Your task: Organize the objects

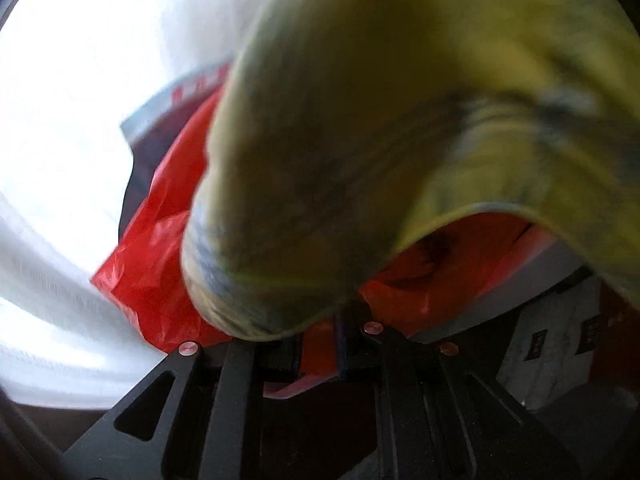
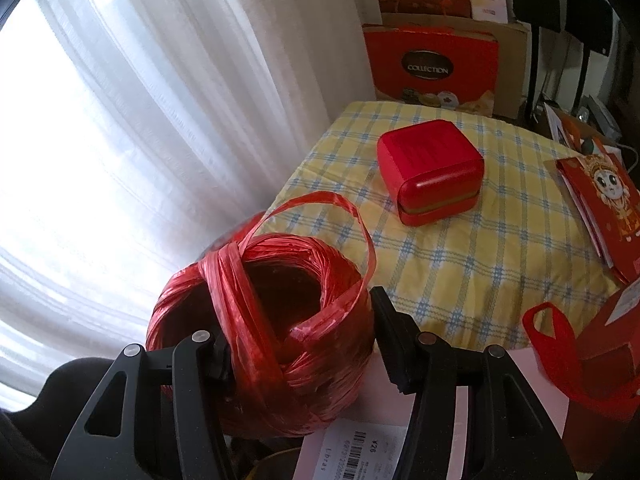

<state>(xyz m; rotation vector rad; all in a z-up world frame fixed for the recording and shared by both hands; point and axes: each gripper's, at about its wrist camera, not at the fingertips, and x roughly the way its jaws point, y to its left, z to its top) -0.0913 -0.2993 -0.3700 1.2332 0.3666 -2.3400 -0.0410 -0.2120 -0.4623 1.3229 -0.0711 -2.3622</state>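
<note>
- The right gripper (image 2: pixel 296 344) clasped the red twine ball (image 2: pixel 264 332) at the counter's (image 2: pixel 460 264) 7 o'clock edge, jaws half spread.
- The ball looked light, squashy and slick; gripping across its wound middle seemed safest, since the loose loop could snag.
- The left gripper (image 1: pixel 318 344), nearly closed, pinched limp yellow cloth (image 1: pixel 360 140) over a red bag (image 1: pixel 160 248).

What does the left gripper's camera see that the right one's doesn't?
Only the left wrist view shows the yellow checked cloth lifted up close, with a red plastic bag beneath it. Only the right wrist view shows the ball of red plastic twine between the right gripper fingers, and the red box on the table. Both show the white curtain.
</note>
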